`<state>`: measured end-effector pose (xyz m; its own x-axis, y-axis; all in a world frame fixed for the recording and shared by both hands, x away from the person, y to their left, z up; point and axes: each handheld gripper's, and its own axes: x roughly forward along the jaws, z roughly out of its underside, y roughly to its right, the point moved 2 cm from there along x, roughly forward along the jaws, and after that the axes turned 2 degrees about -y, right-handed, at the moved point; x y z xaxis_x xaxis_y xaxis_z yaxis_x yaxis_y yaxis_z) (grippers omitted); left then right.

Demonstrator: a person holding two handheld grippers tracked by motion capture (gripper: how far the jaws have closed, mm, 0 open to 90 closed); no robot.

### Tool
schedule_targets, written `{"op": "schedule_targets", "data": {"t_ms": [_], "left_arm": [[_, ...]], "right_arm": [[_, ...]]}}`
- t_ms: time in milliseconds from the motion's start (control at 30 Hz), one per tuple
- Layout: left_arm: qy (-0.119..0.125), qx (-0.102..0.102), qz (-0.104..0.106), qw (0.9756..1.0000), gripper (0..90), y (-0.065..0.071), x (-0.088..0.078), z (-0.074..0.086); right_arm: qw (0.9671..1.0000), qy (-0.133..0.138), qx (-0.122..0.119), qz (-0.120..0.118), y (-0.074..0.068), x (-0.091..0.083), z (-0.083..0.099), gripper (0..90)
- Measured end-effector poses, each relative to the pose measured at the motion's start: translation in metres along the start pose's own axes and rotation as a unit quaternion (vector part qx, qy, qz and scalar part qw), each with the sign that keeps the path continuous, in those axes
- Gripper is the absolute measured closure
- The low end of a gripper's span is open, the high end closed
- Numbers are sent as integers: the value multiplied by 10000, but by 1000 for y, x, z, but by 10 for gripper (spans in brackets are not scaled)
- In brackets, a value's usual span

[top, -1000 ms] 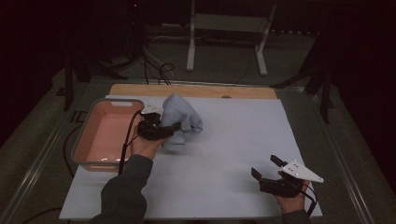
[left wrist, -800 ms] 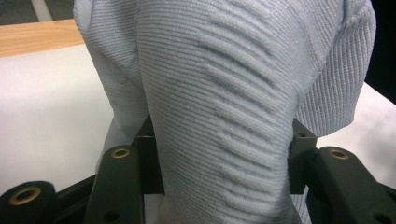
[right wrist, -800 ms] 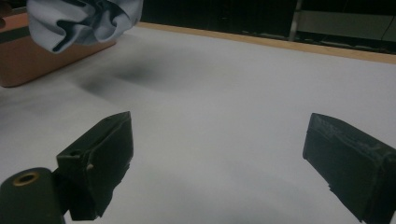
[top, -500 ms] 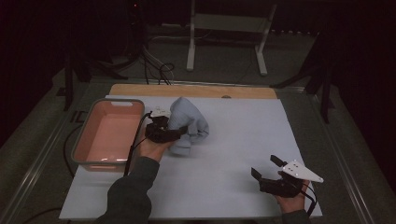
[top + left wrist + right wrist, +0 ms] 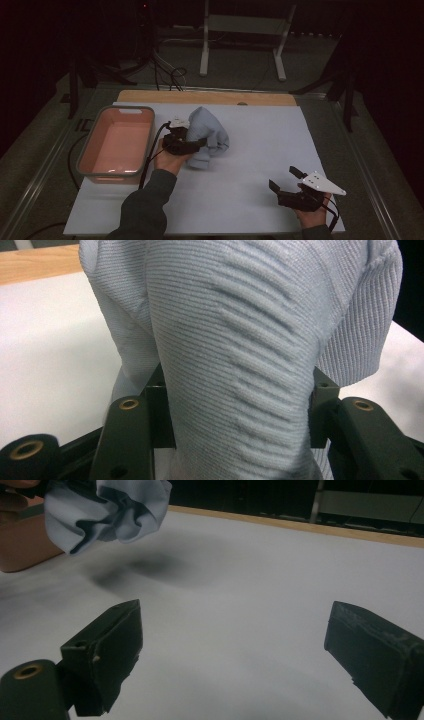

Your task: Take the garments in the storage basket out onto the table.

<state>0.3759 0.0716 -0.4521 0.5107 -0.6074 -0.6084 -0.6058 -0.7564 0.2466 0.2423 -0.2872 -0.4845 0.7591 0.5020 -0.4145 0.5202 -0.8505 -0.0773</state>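
Observation:
A bunched light-blue ribbed knit cloth (image 5: 207,134) hangs above the white table cover, held by my left gripper (image 5: 196,145). In the left gripper view the cloth (image 5: 240,340) is wedged between both black jaws, which press on it from each side. The right gripper view shows the cloth (image 5: 107,507) off the surface at the upper left, with its shadow on the cover below. My right gripper (image 5: 286,182) rests near the front right of the table, jaws wide apart with nothing between them (image 5: 235,645).
A pink tub with a grey rim (image 5: 87,150) stands at the left of the white cover (image 5: 260,145), just left of my left hand. A wooden strip (image 5: 210,97) runs along the far edge. A metal stand (image 5: 240,45) and cables lie beyond the table.
My left gripper has carried the cloth rightward and toward the front, away from the tub. The right gripper has stayed where it was.

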Motion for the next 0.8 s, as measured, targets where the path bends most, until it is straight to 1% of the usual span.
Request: {"op": "schedule_targets", "data": {"t_ms": [167, 200, 333, 400, 600, 633, 800], "left_arm": [[-72, 25, 3, 10000, 487, 4, 6, 1], [-76, 59, 9, 10000, 487, 4, 7, 2], [-107, 36, -1, 9999, 486, 7, 11, 3], [-156, 93, 5, 9998, 486, 7, 13, 4], [-167, 97, 34, 9998, 484, 10, 16, 4], [-175, 97, 58, 9998, 484, 12, 20, 5], [-240, 147, 78, 9996, 484, 16, 27, 6]], "right_arm": [[10000, 1, -2, -3, 0, 0, 0, 85], [10000, -1, -1, -8, 0, 0, 0, 85], [10000, -3, -4, -6, 0, 0, 0, 86], [10000, -6, -6, 0, 0, 0, 0, 86], [10000, -12, -9, 6, 0, 0, 0, 85], [10000, -12, -9, 2, 0, 0, 0, 85], [10000, -14, -9, 6, 0, 0, 0, 86]]}}
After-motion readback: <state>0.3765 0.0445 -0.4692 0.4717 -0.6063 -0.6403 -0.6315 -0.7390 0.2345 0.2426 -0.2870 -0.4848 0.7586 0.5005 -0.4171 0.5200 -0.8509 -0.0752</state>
